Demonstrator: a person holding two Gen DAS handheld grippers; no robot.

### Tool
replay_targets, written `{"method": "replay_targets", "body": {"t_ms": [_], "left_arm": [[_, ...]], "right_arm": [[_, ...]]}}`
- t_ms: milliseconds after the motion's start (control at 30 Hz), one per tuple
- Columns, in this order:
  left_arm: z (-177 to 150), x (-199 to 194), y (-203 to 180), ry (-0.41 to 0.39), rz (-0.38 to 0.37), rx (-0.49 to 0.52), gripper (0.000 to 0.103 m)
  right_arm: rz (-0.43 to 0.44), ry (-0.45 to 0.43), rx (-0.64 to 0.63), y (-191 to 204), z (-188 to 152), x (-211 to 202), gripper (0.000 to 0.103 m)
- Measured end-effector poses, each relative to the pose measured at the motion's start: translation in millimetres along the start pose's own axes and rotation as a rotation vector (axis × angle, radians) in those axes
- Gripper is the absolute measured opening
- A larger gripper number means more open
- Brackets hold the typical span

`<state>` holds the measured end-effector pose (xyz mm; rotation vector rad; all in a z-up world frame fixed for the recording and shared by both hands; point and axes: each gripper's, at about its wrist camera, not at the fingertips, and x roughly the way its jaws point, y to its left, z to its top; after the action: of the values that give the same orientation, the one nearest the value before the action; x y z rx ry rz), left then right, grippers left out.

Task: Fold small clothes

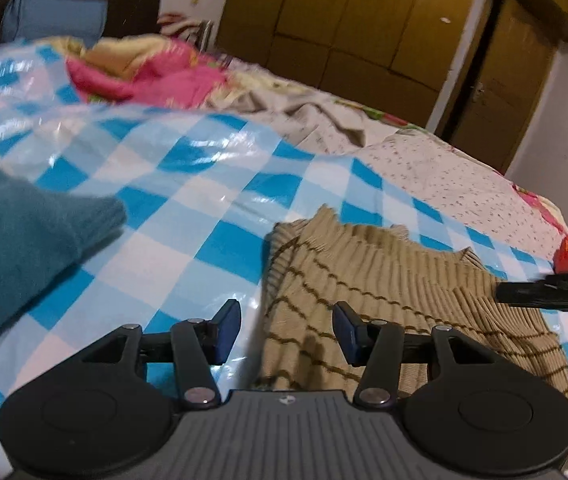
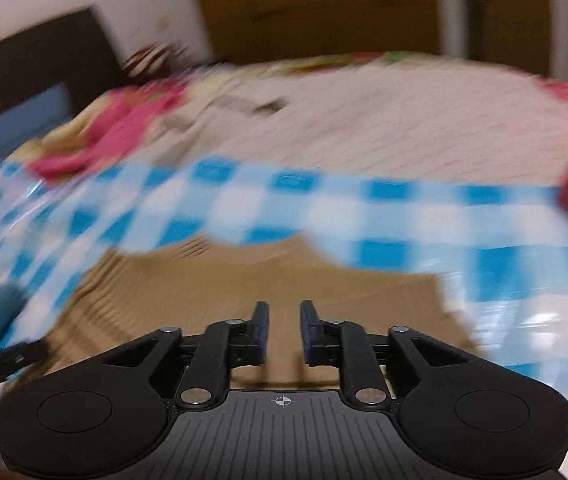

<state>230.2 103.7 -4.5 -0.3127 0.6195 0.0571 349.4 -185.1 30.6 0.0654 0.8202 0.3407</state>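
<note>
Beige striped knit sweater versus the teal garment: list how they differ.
The beige striped knit sweater has thin brown stripes and coarse ribbing; the teal garment is plain and smoother. The sweater lies under the left gripper; the teal one lies off to its left. Both rest on the blue-and-white checked sheet.

The sheet [image 1: 188, 208] ahead of the left gripper's fingers has blue and white checks and looks shiny. The sweater [image 1: 383, 304] under the left gripper's right finger is tan with thin brown stripes. The cloth [image 1: 16, 240] far left of those fingers is dark teal. Beyond them, the blanket [image 1: 156, 68] is pink and cream. The bedsheet [image 1: 455, 180] is white with tiny dots. The pillow [image 1: 52, 20] is blue. The wardrobe [image 1: 347, 24] is brown. The finger pads [image 1: 226, 330] are dark blue.
</note>
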Motion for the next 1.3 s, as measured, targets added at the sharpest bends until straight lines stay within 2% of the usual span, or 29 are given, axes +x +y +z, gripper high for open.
{"method": "replay_targets", "body": {"t_ms": [67, 133, 200, 233, 267, 333, 433, 567, 633, 733, 800, 867, 1000, 1067, 1133, 1200, 1300], "left_arm": [[-3, -2, -3, -0.02, -0.013, 0.019, 0.062], [-8, -1, -3, -0.025, -0.028, 0.022, 0.062], [-14, 0, -1, -0.021, -0.045, 0.032, 0.062], [-16, 1, 0, -0.017, -0.044, 0.039, 0.062], [-18, 2, 0, -0.016, -0.042, 0.044, 0.062], [-19, 1, 1, -0.028, -0.041, 0.045, 0.062], [-17, -2, 3, -0.053, -0.065, 0.023, 0.062], [-23, 8, 1, -0.022, -0.044, 0.042, 0.062], [-28, 14, 2, 0.004, -0.024, 0.051, 0.063], [-27, 13, 3, -0.004, -0.018, 0.056, 0.063], [-26, 11, 5, -0.011, -0.013, 0.048, 0.063], [-27, 13, 7, -0.007, -0.016, 0.029, 0.063], [-28, 12, 5, -0.014, -0.019, 0.043, 0.063], [-29, 12, 5, -0.013, -0.022, 0.043, 0.063], [-29, 12, 6, -0.012, -0.024, 0.045, 0.063], [-30, 13, 5, -0.004, -0.012, 0.064, 0.066], [-32, 16, 4, -0.003, 0.021, 0.1, 0.07]], "right_arm": [[0.023, 0.038, 0.006, 14, 1, 19, 0.038], [0.029, 0.08, 0.03, 21, 0, 37, 0.04], [-0.011, 0.106, 0.026, 29, -4, 51, 0.035], [-0.064, 0.113, 0.006, 32, -6, 58, 0.023], [-0.094, 0.115, -0.004, 35, -6, 60, 0.004], [-0.103, 0.099, 0.0, 38, -5, 60, 0.004], [-0.096, 0.018, 0.027, 39, 4, 45, 0.004], [-0.1, -0.114, 0.135, 34, 23, 35, 0.002], [-0.138, -0.102, 0.137, 32, 24, 52, 0.002], [-0.241, -0.032, 0.1, 27, 14, 82, 0.002], [-0.243, -0.031, 0.123, 21, 9, 82, 0.002], [-0.201, -0.052, 0.168, 15, 8, 70, 0.01], [-0.151, -0.041, 0.16, 13, 8, 45, 0.019], [-0.091, -0.018, 0.171, 15, 3, 38, 0.037], [-0.114, -0.001, 0.129, 23, -2, 38, 0.045], [-0.167, 0.016, 0.086, 29, -7, 47, 0.043], [-0.235, 0.053, 0.064, 29, -10, 65, 0.015]]}}
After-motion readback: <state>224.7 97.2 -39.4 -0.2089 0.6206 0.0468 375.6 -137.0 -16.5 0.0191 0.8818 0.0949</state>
